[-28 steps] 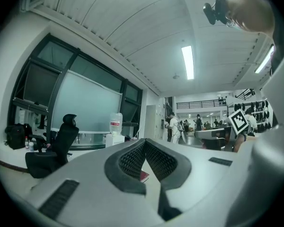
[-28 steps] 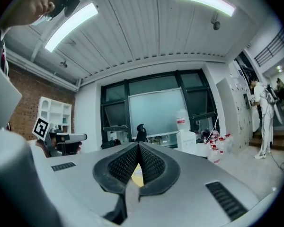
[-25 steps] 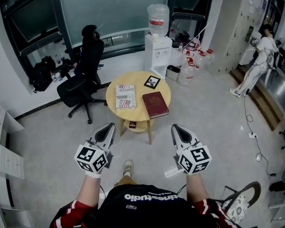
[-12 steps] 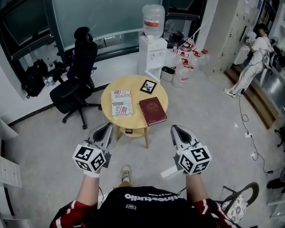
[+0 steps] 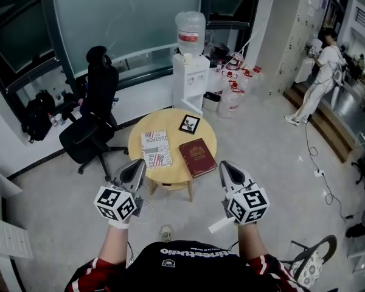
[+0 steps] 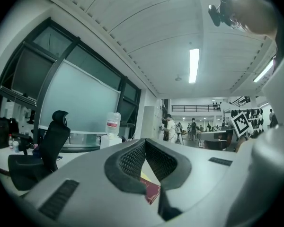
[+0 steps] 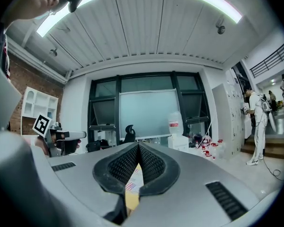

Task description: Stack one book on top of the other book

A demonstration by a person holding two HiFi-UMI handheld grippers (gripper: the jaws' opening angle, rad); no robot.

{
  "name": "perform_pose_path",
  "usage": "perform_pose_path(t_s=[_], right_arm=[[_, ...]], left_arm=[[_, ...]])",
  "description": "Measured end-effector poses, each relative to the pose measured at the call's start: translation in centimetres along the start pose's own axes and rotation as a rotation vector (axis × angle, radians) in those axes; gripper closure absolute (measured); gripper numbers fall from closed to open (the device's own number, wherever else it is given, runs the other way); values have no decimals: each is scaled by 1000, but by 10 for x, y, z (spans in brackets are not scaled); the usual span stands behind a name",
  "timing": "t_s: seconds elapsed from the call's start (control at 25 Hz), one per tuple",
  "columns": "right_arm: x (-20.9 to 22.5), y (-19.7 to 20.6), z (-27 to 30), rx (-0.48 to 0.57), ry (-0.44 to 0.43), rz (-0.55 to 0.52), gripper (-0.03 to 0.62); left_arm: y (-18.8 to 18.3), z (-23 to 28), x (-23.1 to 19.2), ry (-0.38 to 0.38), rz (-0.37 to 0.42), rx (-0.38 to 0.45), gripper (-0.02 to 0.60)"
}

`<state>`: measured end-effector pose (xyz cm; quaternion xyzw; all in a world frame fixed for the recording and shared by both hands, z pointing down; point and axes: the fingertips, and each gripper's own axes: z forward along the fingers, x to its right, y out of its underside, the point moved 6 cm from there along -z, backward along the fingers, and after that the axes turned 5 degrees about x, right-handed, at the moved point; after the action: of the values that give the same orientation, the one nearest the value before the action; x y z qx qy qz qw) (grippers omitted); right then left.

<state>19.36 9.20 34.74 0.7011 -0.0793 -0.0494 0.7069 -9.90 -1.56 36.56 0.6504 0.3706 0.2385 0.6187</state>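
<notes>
Grey floor spread under a round wooden table (image 5: 165, 119), and you held both tools level short of its near edge. Your left gripper (image 5: 140, 163) had its jaws closed tip to tip with nothing between them. Your right gripper (image 5: 224, 165) was the same, pinched together and empty.

Two books lay flat on the tabletop, side by side and apart, neither on the other. The white printed book (image 5: 157, 149) sat just ahead of your left jaws. The red book (image 5: 198, 157) sat ahead of the gap between your two grippers, nearer the right one. Neither pair of jaws touched a book.

In the left gripper view the red book (image 6: 151, 191) showed low behind the closed tips. In the right gripper view the white printed book (image 7: 132, 181) showed there.

Beyond the books lay one small framed card (image 5: 189, 124). Past the table stood one office chair (image 5: 91, 126) and one water dispenser (image 5: 190, 81).
</notes>
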Motion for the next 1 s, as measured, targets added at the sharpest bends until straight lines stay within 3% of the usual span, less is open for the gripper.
perform_pose_path(t_s=[0.44,1.0], right_arm=[[8,-4,71,-18,104,6,568],[27,7,109,-54,194,18,568]], left_arm=[[-6,70,-70,126,2,-21,565],[11,102,-120,160,-67,-20,565]])
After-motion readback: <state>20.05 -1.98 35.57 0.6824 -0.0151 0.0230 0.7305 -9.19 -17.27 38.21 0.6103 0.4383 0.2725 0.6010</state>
